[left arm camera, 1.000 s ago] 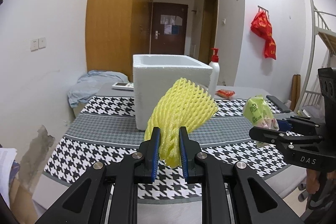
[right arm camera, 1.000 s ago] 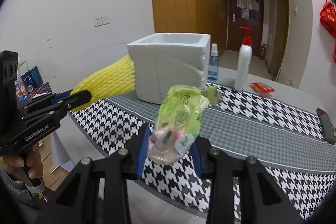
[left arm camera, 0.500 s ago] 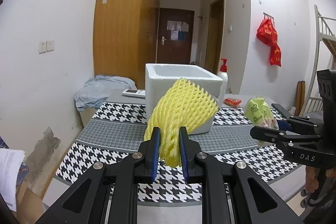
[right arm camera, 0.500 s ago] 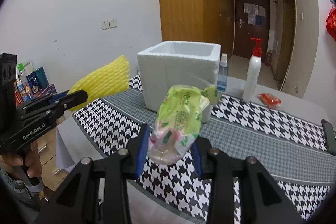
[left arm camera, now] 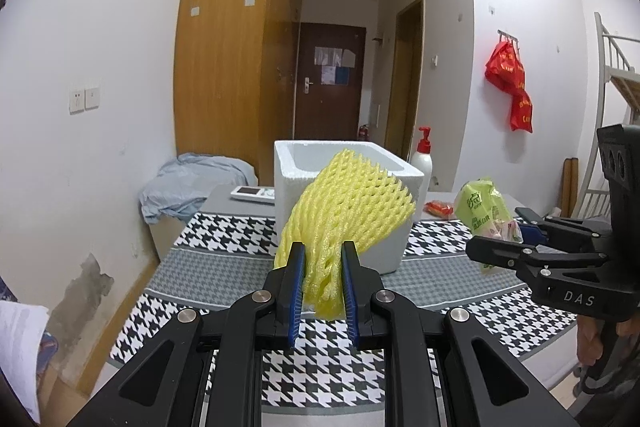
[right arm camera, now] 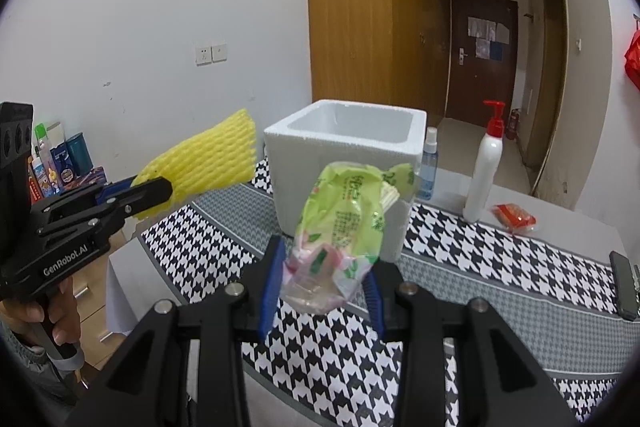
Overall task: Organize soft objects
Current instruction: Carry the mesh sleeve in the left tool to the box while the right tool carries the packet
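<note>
A yellow foam net sleeve (left arm camera: 344, 211) is pinched at its lower end by my left gripper (left arm camera: 322, 267), which is shut on it and holds it in the air in front of the white foam box (left arm camera: 384, 259). In the right wrist view the same yellow foam net sleeve (right arm camera: 208, 159) sticks out of the left gripper (right arm camera: 154, 195) at the left. My right gripper (right arm camera: 324, 281) is shut on a soft green tissue pack (right arm camera: 344, 219), also held above the table before the white foam box (right arm camera: 344, 143). The green tissue pack (left arm camera: 484, 211) shows at the right in the left wrist view.
A houndstooth table cloth (right arm camera: 500, 259) covers the table. Behind the box stand a white pump bottle (right arm camera: 486, 167) and a small blue spray bottle (right arm camera: 428, 167). A red packet (right arm camera: 514, 217), a remote (left arm camera: 254, 193) and a dark phone (right arm camera: 622, 285) lie on the table. Crumpled blue cloth (left arm camera: 192, 183) sits at the left.
Both grippers rose with their loads; the foam box and table sit lower and farther in both views, and the box's open top now shows. Both grips are unchanged.
</note>
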Demonstrator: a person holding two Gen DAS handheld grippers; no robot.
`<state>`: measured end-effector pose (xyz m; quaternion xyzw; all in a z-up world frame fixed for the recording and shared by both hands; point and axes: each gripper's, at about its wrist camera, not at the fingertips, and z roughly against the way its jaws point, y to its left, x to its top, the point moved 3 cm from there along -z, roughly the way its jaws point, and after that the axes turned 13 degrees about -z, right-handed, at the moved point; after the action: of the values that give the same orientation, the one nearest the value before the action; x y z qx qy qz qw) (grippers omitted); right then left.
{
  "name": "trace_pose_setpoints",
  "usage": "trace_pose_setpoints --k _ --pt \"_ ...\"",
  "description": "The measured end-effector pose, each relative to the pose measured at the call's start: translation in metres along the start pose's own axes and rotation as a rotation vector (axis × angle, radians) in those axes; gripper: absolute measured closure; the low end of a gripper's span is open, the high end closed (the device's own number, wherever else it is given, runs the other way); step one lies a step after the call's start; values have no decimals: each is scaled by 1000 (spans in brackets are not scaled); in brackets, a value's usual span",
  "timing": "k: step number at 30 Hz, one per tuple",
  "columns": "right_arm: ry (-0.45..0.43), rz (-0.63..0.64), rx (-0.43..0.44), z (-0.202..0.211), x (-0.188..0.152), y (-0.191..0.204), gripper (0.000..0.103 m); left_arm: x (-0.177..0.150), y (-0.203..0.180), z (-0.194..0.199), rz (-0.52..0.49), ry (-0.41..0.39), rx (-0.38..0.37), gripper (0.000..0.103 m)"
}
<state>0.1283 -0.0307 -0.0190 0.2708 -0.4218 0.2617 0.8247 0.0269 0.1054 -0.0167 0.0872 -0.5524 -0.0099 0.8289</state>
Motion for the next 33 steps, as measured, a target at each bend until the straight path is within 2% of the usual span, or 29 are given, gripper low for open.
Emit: trace_pose_setpoints --k 33 --pt "-44 45 -6 -13 56 15 61 30 14 -14 -23 -50 23 84"
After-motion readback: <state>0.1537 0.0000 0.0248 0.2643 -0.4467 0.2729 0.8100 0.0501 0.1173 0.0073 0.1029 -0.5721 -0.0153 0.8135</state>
